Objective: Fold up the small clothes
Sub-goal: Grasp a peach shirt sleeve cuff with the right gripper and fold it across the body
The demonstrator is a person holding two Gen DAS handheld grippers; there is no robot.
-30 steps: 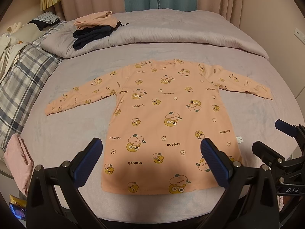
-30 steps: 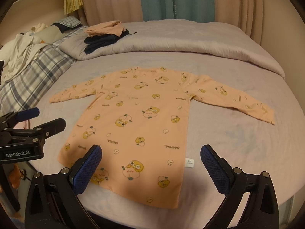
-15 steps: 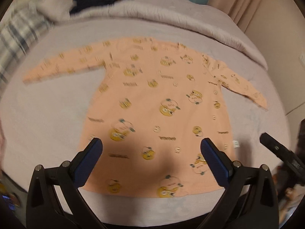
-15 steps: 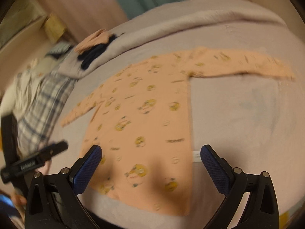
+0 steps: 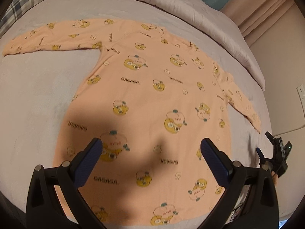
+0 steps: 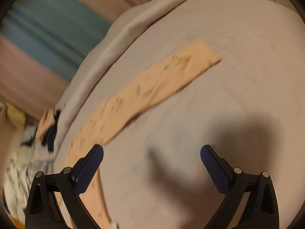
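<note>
A peach long-sleeved child's top [image 5: 152,99] with yellow cartoon prints lies flat on the bed, both sleeves spread out. My left gripper [image 5: 151,148] is open and empty, hovering over the lower body of the top near the hem. My right gripper [image 6: 152,154] is open and empty above bare sheet, beside the top's right sleeve [image 6: 152,89], which runs diagonally up to the right. The right gripper also shows at the edge of the left wrist view [image 5: 274,152], off the sleeve's cuff.
The bed has a grey sheet [image 5: 34,95] and a rolled grey duvet [image 5: 190,13] along the far side. Folded peach and dark clothes [image 6: 48,127] sit on the duvet. Plaid bedding [image 5: 21,5] lies at the far left. Curtains [image 6: 43,38] hang behind.
Both grippers moved forward and lower over the bed. The left swung over the top's body. The right swung right to the right sleeve. Both stayed open.
</note>
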